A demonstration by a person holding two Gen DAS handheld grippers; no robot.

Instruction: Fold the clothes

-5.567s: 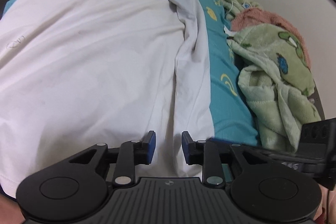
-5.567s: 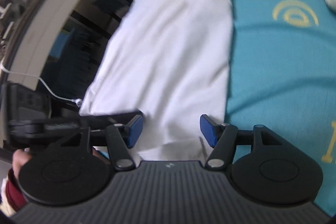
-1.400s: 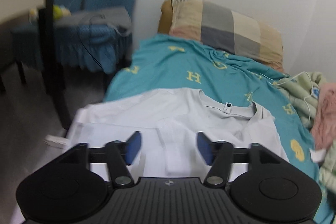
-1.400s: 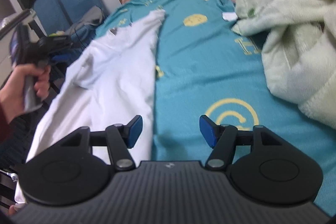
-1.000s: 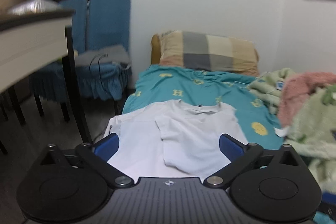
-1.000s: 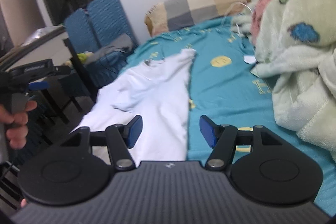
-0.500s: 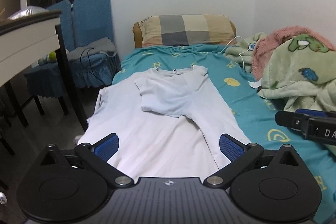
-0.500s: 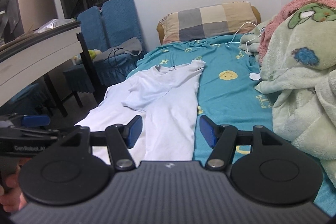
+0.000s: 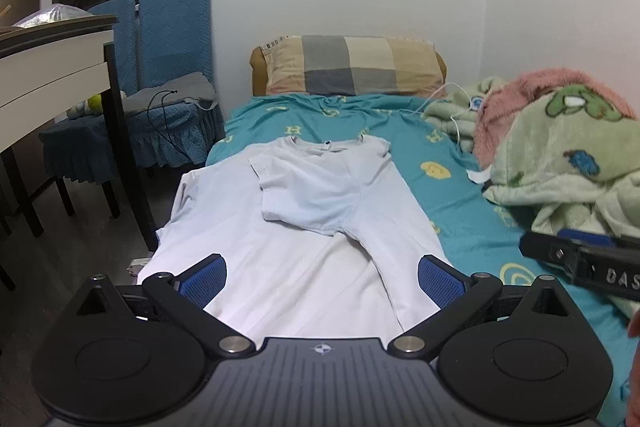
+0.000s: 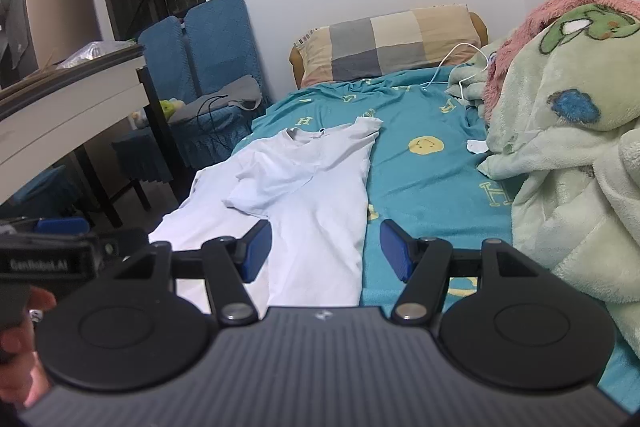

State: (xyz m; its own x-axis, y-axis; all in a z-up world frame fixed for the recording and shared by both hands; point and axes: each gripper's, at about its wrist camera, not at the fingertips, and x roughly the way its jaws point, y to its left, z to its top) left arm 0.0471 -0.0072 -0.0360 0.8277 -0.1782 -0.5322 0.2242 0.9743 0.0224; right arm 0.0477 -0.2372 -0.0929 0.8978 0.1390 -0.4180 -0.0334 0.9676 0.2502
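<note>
I hold my left gripper point(image 9: 322, 277) and right gripper point(image 10: 326, 249) with jaws apart, gripping nothing. The white shirt point(image 9: 296, 227) lies along the bed's point(image 9: 460, 211) left edge, one sleeve folded inward.

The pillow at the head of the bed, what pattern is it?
The pillow has large checks of tan, cream and grey; clearest in the left wrist view.

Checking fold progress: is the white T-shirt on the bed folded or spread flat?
Partly folded: the white T-shirt has one sleeve flap laid across its chest; the rest lies spread.
</note>
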